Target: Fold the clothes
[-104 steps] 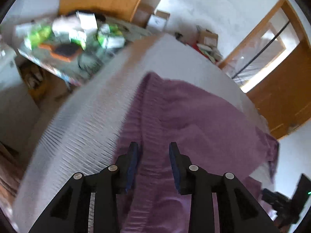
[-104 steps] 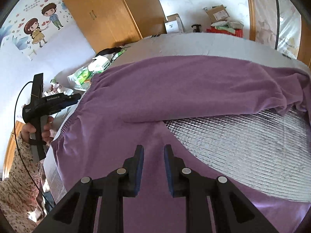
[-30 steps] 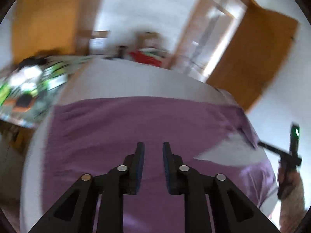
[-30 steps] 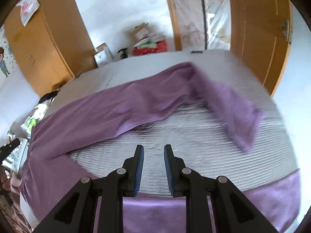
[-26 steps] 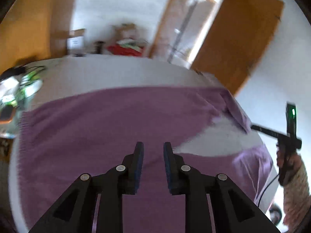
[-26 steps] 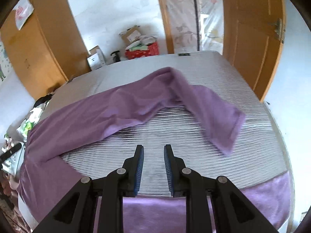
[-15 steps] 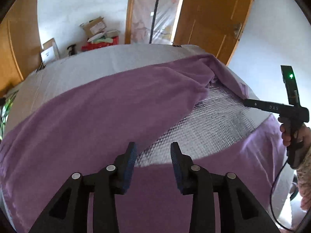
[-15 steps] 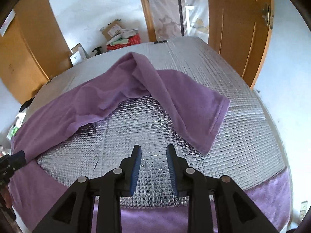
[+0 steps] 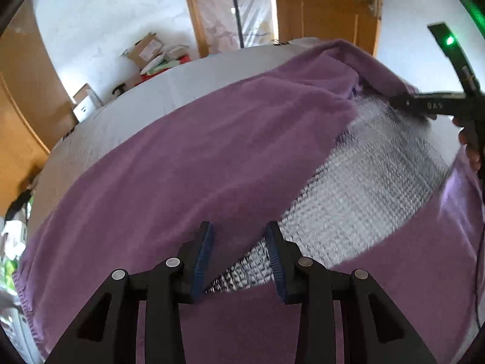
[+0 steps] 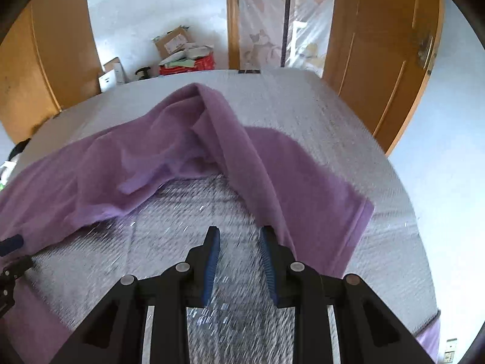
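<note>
**Both grippers down over the trousers**

Since a second ago we have swung both grippers lower over the bed (image 10: 303, 97). Our left gripper (image 9: 239, 254) has just been widening and stands wide, empty, above the trousers (image 9: 212, 157) near the crotch. Our right gripper (image 10: 239, 254) has opened to a moderate gap, nothing between its pads, just beside the folded-back leg hem.

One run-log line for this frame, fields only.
stage: folding purple trousers | left hand-held gripper: open, empty, over crotch | right hand-held gripper: open, empty, beside folded-back leg | surface: quilted mat
</note>
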### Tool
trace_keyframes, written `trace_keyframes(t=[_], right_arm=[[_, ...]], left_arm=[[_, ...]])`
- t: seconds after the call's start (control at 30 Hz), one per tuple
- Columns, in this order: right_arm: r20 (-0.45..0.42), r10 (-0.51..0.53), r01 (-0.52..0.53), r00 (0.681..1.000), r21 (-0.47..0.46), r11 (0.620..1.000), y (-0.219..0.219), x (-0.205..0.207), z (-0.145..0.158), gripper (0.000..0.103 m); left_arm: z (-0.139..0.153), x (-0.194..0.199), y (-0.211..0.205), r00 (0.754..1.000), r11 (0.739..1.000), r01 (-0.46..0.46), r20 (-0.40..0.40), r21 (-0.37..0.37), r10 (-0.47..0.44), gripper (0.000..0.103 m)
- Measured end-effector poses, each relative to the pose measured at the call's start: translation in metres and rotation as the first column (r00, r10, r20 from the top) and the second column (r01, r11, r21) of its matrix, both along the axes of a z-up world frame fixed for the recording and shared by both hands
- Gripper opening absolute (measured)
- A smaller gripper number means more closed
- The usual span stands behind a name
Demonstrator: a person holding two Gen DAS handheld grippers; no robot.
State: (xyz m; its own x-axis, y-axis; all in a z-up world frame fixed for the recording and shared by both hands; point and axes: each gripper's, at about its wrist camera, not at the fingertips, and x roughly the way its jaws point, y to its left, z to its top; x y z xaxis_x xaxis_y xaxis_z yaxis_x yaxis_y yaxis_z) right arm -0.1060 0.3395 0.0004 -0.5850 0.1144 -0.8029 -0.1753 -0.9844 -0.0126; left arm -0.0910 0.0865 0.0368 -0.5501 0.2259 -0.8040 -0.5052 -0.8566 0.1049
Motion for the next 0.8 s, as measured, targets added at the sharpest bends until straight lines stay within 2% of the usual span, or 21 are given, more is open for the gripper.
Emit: trace_keyframes(t=[0.2,0.27,0.37,0.43,0.6,0.8], right_arm=[[-0.014,-0.061,0.062,0.998,0.018,0.998,0.018,-0.020,0.002,0.028],[-0.025,-0.086,0.087,0.996,0.016,0.996,0.025,-0.027,0.003,0.028],[-0.031,-0.122,0.123,0.992,0.037,0.992,0.036,-0.040,0.003,0.028],[-0.037,-0.140,0.142,0.989,0.043,0.989,0.043,-0.050,0.004,0.028],[-0.060,-0.198,0.201,0.978,0.063,0.978,0.063,-0.074,0.009,0.028],[-0.086,-0.244,0.242,0.966,-0.039,0.970,0.084,-0.087,0.015,0.028]], left_arm=[[0.000,-0.008,-0.007,1.000,0.999,-0.023,0.017,0.031,0.023,0.036],[0.002,-0.010,-0.011,0.999,0.998,-0.031,0.027,0.052,0.030,0.021],[0.004,-0.017,-0.022,0.996,0.992,-0.071,0.060,0.107,0.065,0.010],[0.006,-0.021,-0.029,0.994,0.985,-0.093,0.077,0.144,0.083,0.010],[0.008,-0.024,-0.042,0.990,0.977,-0.136,0.068,0.164,0.126,0.008],[0.015,-0.028,-0.064,0.978,0.952,-0.209,0.070,0.222,0.198,0.006]])
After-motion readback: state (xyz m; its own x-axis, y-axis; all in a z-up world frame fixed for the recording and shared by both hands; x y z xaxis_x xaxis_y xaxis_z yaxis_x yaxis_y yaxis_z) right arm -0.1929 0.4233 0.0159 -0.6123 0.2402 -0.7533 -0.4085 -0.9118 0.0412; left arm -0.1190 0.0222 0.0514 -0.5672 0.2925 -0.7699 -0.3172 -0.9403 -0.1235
